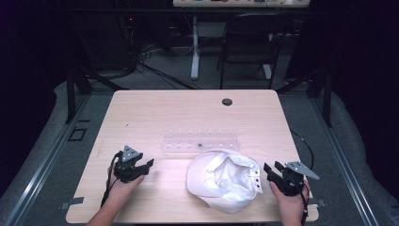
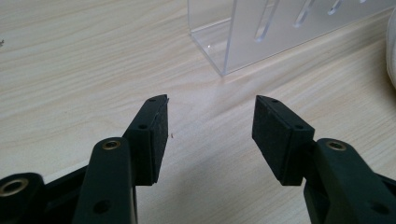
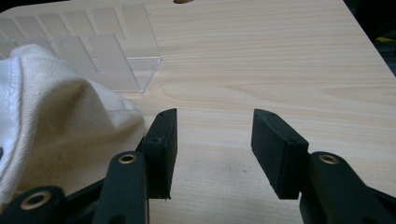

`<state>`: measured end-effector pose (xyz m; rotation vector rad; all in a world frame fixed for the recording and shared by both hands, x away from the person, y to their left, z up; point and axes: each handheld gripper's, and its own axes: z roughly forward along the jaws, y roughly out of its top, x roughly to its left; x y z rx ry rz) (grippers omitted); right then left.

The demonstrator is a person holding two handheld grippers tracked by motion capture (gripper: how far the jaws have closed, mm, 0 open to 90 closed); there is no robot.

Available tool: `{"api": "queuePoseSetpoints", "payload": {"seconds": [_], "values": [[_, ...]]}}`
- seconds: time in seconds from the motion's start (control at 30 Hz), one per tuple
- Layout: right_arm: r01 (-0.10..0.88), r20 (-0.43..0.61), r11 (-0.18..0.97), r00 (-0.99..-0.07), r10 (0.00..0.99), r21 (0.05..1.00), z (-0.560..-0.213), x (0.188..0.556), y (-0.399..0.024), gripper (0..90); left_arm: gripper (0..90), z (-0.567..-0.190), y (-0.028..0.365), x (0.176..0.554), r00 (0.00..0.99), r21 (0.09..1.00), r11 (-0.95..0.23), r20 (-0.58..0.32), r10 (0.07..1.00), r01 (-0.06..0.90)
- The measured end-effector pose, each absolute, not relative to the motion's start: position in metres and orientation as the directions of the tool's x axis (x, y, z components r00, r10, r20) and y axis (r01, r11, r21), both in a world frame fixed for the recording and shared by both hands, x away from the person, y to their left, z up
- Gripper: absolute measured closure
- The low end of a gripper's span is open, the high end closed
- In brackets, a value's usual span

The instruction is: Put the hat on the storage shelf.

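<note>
High view: cap (image 1: 225, 180) between tools.

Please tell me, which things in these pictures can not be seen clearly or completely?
- White cap: in the right gripper view the left edge cuts it off; in the left gripper view just a sliver shows at the right edge.
- Clear acrylic rack: in the high view its slots are too small and faint to count; the top edge cuts it in both gripper views.
- Small dark spot on the rack, high view: too small to identify.
</note>
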<state>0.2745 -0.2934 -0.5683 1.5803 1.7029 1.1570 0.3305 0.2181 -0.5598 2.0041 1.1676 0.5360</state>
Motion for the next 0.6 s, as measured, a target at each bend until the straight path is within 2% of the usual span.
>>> {"api": "queuePoseSetpoints", "payload": {"seconds": [0.37,0.6], "values": [[0.515,0.163,-0.056,-0.164,0.973,0.855,-0.560,0.269,-0.294,51.0,47.2,-0.556,0.216,0.327,0.508,0.774,-0.317,-0.007,0.862,0.548],[0.573,0.183,-0.048,-0.180,0.966,0.818,-0.546,0.273,-0.291,53.9,47.3,-0.556,0.212,0.326,0.522,0.779,-0.323,-0.005,0.853,0.537]]}}
